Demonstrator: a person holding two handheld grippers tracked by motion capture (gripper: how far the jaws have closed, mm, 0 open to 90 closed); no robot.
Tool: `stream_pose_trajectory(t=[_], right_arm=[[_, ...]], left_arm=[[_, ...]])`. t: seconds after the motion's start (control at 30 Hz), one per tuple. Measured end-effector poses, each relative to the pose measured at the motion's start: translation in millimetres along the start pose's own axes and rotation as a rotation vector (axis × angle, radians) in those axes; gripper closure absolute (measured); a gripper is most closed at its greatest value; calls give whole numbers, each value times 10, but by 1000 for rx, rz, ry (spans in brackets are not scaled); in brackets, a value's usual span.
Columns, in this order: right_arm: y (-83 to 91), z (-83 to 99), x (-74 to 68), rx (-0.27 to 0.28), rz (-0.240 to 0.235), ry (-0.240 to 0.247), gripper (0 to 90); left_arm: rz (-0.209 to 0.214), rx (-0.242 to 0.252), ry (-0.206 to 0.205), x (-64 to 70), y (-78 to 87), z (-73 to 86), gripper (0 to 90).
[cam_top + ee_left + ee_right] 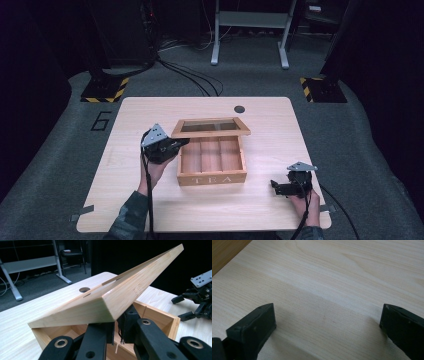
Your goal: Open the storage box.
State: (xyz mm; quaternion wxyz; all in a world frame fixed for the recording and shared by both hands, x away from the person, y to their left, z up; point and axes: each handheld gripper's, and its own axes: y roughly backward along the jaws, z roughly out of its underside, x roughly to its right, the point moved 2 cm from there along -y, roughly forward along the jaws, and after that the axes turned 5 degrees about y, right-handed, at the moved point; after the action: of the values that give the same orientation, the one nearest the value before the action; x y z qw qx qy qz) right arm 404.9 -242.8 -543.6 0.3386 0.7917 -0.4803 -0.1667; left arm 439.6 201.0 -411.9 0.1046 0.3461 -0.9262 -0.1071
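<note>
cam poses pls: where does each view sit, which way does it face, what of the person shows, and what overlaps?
High view: above the person's side, facing forward and down on the table; forearms, left gripper, right gripper.
Left gripper view: on the left gripper, facing the tea box and its raised lid; own jaws.
Right gripper view: facing bare tabletop; own jaws, apart.
Shared: box, lid, right gripper.

A light wooden table [125, 200] carries a tea box [212, 177].

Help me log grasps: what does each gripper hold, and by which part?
The left gripper pinches the tea box's lid at its left front corner, lifted. The right gripper is open over the table, holding nothing.
</note>
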Motion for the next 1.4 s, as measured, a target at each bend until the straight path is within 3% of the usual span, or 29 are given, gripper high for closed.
stream_pose_trajectory(t=[0.37, 1.4], right_arm=[[-1, -1, 0, 0, -1, -1, 0], [0, -1, 2, 1, -2, 4, 0]], left_arm=[[-20, 2, -29, -69, -57, -131, 837], [-54, 14, -26, -271, -213, -404, 842]])
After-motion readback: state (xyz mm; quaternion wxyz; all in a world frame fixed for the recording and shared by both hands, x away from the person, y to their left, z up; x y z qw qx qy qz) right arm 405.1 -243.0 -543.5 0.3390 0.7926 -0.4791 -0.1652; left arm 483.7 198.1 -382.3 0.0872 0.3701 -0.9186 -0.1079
